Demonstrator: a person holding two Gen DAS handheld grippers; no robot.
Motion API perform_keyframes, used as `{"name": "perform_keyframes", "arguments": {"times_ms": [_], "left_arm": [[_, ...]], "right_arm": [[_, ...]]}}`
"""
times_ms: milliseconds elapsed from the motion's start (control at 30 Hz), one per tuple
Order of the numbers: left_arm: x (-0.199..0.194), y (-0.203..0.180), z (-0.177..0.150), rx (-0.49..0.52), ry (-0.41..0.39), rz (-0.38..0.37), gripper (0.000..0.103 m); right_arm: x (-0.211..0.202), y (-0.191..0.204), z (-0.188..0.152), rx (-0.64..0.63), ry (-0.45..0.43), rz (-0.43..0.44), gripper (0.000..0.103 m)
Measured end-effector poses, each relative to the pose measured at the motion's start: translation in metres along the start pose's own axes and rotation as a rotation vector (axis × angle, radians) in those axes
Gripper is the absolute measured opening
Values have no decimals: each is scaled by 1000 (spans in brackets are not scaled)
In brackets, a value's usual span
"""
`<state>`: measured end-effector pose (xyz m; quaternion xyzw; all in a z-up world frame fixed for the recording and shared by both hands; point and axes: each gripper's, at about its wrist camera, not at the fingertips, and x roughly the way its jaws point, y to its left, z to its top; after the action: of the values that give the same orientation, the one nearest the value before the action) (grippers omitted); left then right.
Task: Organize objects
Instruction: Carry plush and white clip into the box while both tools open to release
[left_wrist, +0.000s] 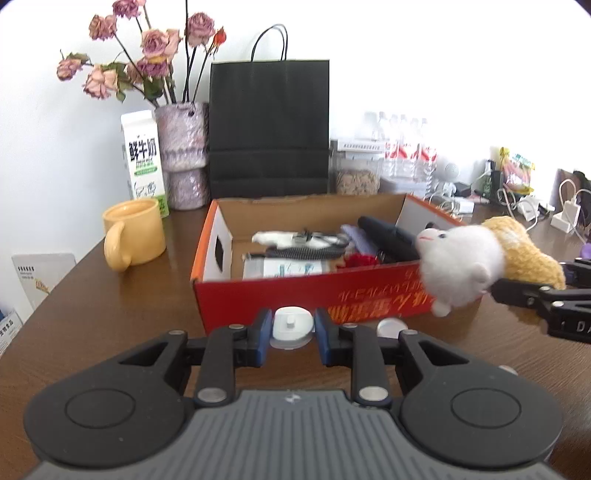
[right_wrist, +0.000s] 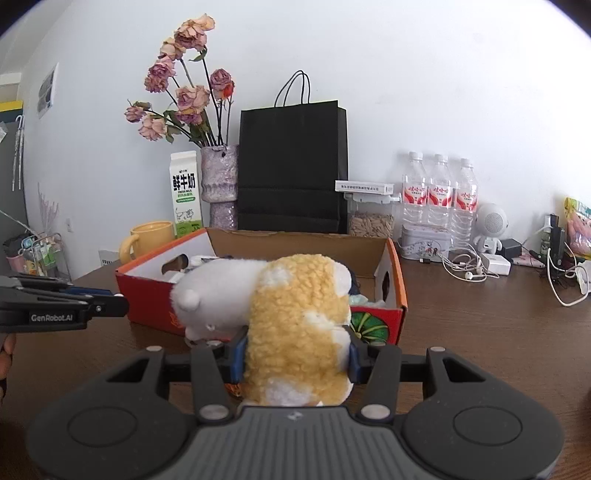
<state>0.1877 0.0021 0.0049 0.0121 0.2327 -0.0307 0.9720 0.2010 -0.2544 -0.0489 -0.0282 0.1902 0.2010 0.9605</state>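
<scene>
From the left wrist view, the left gripper (left_wrist: 291, 326) is pinching a small white plastic gadget (left_wrist: 290, 325) between its blue pads, just in front of the red box (left_wrist: 314, 295) and near its front wall, so that hand only needs to go up and forward over the rim. Off to the right of the box, the plush toy (left_wrist: 476, 258) hangs in the right gripper (left_wrist: 532, 291), head poking toward the box's front right corner. Over on the right wrist view, the right gripper (right_wrist: 295, 354) is squeezing the plush's yellow body, whose long axis runs forward and to the left, its white head over the box's front wall. Both grippers point slightly downward toward the box; I'd say the right one is nearer to dropping in.
</scene>
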Motion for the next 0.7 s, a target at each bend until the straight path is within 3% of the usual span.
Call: {"name": "perform_keyframes", "arguments": {"times_ms": [333, 700], "left_arm": [[1, -12, 42, -2, -104, -10, 26], [31, -19, 79, -19, -155, 3, 26]], "right_arm": [[15, 14, 39, -32, -72, 7, 48], [63, 11, 74, -19, -73, -13, 48]]}}
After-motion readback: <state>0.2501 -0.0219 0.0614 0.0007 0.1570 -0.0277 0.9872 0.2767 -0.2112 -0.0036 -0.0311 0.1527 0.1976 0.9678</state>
